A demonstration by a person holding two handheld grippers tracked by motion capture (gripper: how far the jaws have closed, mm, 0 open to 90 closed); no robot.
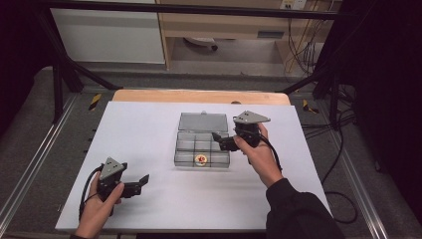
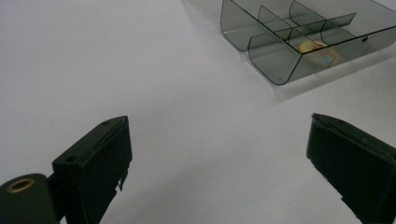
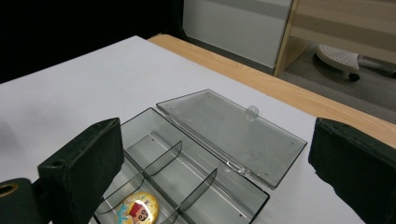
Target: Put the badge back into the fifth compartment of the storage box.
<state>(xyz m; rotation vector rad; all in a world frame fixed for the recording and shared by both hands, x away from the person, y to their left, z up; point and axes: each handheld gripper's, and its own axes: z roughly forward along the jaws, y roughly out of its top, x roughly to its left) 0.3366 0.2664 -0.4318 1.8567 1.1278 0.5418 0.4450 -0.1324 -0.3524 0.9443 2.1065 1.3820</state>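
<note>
**Open divided box mid-bench, both grippers empty**

Near the middle of the white bench [image 1: 149,149], slightly toward the far edge: a clear smoky divided box [image 1: 201,152], resting flat. Lid [image 1: 203,122] swung fully back, lying flat on the bench on the far side, joined along the box's far wall. Inside, thin partitions forming several compartments. In the middle compartment of the near row: a round yellow badge [image 1: 201,160] with a cartoon figure, lying flat, seen also in the right gripper view [image 3: 137,209].

Right gripper [image 1: 219,141] held just above the box's right end, fingers [image 3: 81,168] spread wide, gripping nothing, aimed across the compartments.

Left gripper [image 1: 142,181] near the front left corner of the bench, well apart from the box, low over the bare surface. Fingers [image 2: 95,163] likewise wide, holding nothing, pointed toward the box [image 2: 299,42].
</note>
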